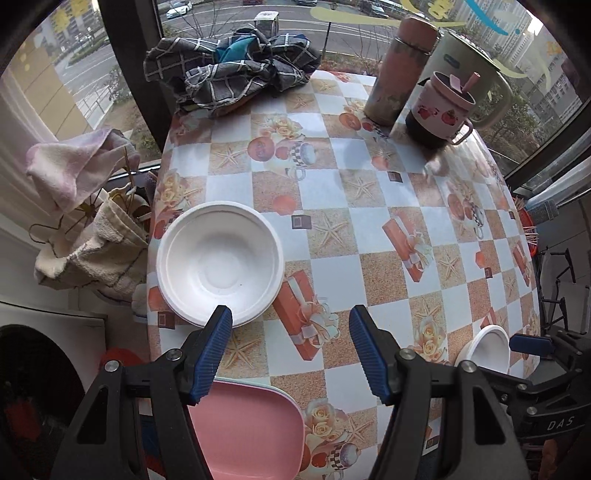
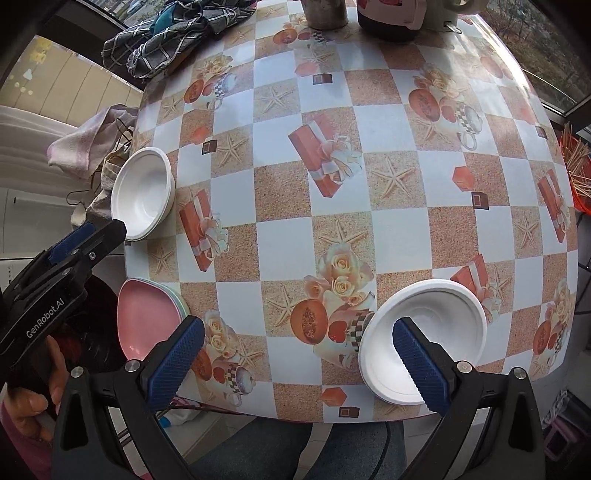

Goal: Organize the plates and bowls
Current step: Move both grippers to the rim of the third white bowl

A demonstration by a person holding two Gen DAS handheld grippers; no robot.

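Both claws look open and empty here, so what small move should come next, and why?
Probably lower the right claw onto the near white bowl and grip its rim. One finger already hangs over that bowl, while the other white bowl sits alone at the far edge beside the pink plates.

My left finger point(image 1: 218, 328) covers the near rim of the white bowl point(image 1: 219, 262). The pink plate point(image 1: 251, 428) runs off the bottom edge. My right finger point(image 2: 421, 365) hides part of the near bowl point(image 2: 436, 306). The far cups point(image 2: 388, 18) are cropped.
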